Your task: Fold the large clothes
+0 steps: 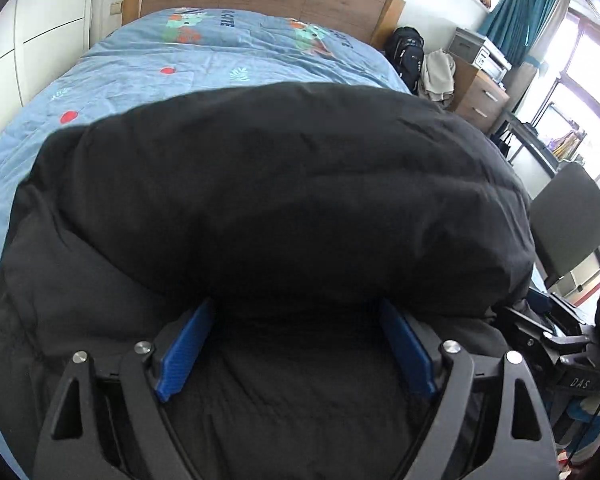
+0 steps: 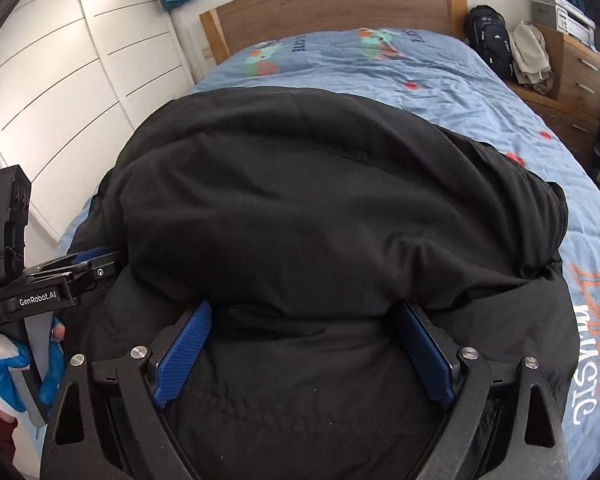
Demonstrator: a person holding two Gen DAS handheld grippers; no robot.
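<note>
lying folded on bed [image 1: 148, 64]: black garment [image 1: 284, 184], both grippers wide apart

A large black garment [image 1: 284, 200] lies on the bed, filling the middle and lower part of both frames. Its upper layer is folded over into a thick, rounded bulge with soft creases, and a flatter layer spreads beneath it toward the bottom of the frame. At the right in the right wrist view, a gathered edge bunches up.
</note>
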